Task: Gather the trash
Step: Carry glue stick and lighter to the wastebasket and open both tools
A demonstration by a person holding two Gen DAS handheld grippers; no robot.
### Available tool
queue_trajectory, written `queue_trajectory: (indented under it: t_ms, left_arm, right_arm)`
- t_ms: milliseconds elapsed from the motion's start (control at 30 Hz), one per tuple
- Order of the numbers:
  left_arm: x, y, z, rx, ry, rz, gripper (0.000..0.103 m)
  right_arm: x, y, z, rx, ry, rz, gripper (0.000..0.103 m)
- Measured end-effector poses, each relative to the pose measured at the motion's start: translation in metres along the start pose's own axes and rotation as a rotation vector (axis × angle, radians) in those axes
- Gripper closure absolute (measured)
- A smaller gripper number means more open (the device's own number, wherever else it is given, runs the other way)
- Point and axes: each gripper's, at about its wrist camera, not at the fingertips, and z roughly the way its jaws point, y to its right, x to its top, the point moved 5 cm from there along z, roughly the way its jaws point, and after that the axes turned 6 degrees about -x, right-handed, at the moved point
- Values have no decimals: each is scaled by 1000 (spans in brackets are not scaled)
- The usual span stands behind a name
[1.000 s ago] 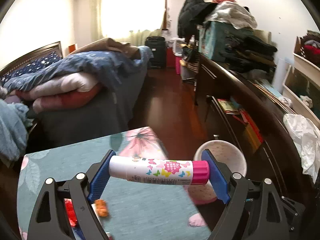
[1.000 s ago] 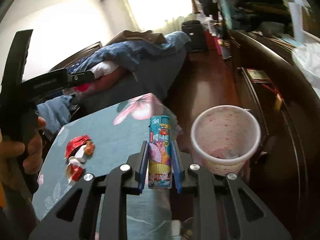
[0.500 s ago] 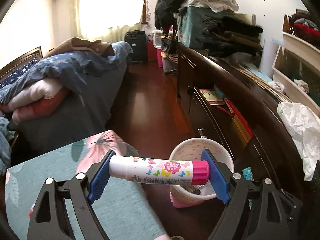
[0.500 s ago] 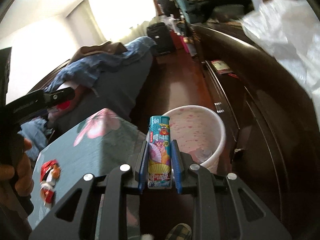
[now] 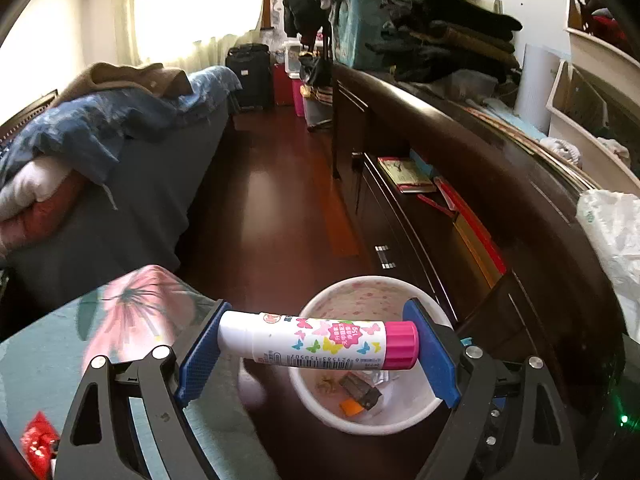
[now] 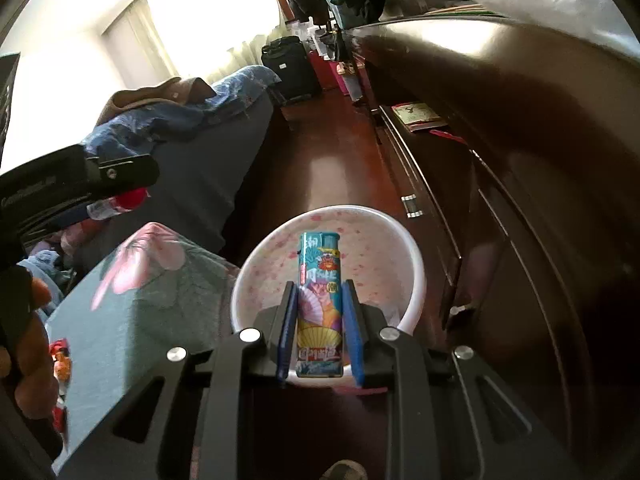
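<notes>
Below, a round white speckled bin (image 5: pixel 372 296). Left gripper (image 5: pixel 318 346) spread wide, clamping a smooth cylindrical glue stick (image 5: pixel 316 344) end to end above it. Right gripper (image 6: pixel 320 332) pinching a slim glossy lighter (image 6: pixel 321 304) over the bin; scraps inside, perhaps foil, seen from the left only.

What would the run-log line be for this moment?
left tongs: shut on glue stick | right tongs: shut on lighter | both above bin | wrappers on table

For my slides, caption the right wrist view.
Right gripper holds a teal lighter above the pink-speckled trash bin beside the floral table.
</notes>
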Motion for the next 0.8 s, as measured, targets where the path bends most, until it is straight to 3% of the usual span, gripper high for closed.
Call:
queue_trajectory:
  t_ms: [167, 300, 367, 800]
  left_arm:
    - [-1, -2, 27, -1, -33, -31, 16]
    - [1, -4, 39, 4, -40, -42, 13]
    - [4, -4, 39, 20, -26, -36, 8]
    - [4, -16, 5, 19, 26, -52, 4]
  right_arm:
    - [5, 3, 16, -51, 19, -29, 79]
    - [7, 3, 28, -64, 40, -54, 73]
    - [7, 6, 33, -71, 53, -58, 63]
    - [-8, -3, 17, -77, 35, -67, 48]
